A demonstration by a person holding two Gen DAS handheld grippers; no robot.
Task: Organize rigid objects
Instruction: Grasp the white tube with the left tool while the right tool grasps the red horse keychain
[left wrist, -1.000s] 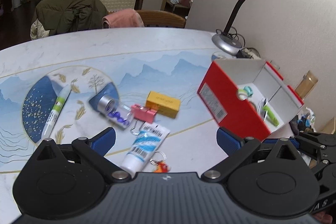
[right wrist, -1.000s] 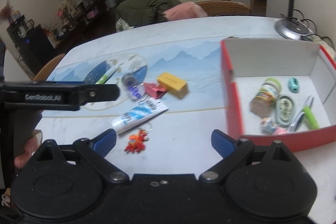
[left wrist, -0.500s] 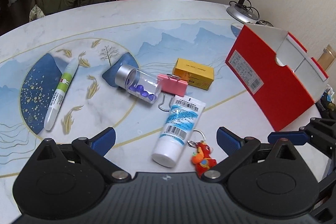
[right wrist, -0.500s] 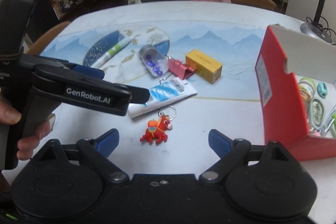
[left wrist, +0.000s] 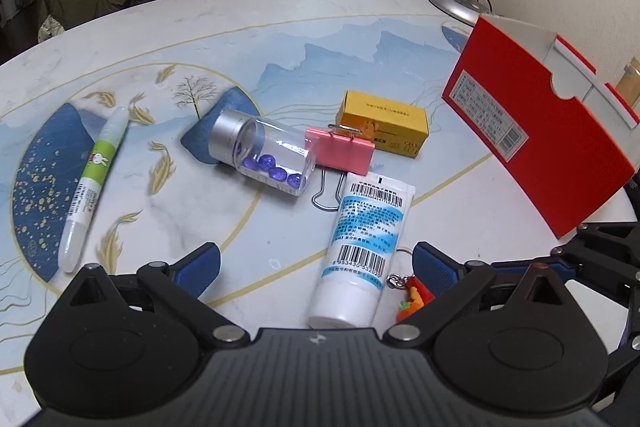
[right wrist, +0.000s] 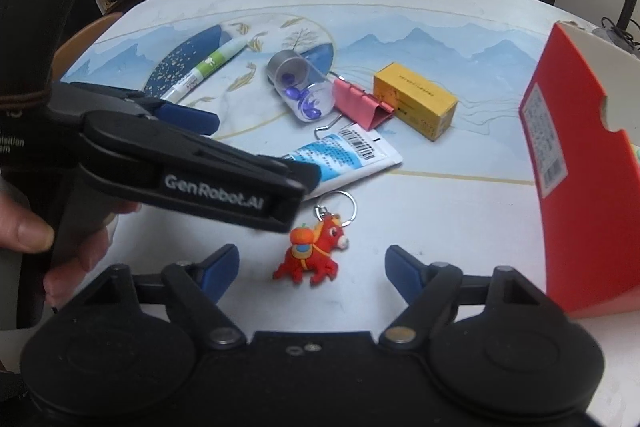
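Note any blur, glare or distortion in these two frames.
Left wrist: sharp, fisheye bends the table edge; soft glare on the glass jar. Right wrist: the left gripper looms close and soft, covering part of the tube; the horse keychain stays sharp.

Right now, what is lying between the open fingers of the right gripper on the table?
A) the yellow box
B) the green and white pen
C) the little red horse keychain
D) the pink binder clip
C: in the right wrist view the little red rubber horse keychain with a metal ring lies on the table between the spread blue-tipped fingers of the right gripper, which touch nothing.
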